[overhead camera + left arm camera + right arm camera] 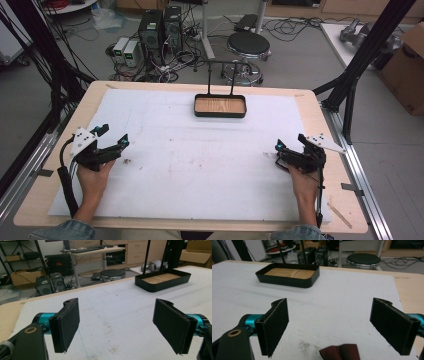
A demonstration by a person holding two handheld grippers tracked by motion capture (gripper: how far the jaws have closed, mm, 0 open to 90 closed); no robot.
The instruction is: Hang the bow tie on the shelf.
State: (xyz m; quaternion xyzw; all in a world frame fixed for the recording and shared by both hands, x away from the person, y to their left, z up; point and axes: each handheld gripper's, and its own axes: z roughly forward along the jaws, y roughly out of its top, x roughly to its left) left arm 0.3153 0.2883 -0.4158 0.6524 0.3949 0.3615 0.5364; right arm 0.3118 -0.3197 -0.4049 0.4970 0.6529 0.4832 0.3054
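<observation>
A black tray (pixel 220 114) with a wooden floor sits at the far middle of the white mat (pixel 200 165), and a thin black stand (pixel 220 75) rises from its back edge. My left gripper (pixel 115 135) is held low at the mat's left side, jaws wide apart with nothing between them (pixel 116 315). Over at the mat's right side my right gripper (pixel 290 142) is open too (pixel 329 315). A small dark red folded piece (pixel 339 351) lies on the mat just below and between the right jaws, touching neither. The tray (pixel 162 281) (pixel 287 275) is far ahead of both grippers.
Bare wooden table edge (pixel 330 130) frames the mat. Faint brown stains (pixel 125 161) mark the mat near the left gripper. Beyond the table are a round stool (pixel 248 45), computer towers (pixel 160 30) and cables on the floor; black frame posts (pixel 370 45) rise at the right.
</observation>
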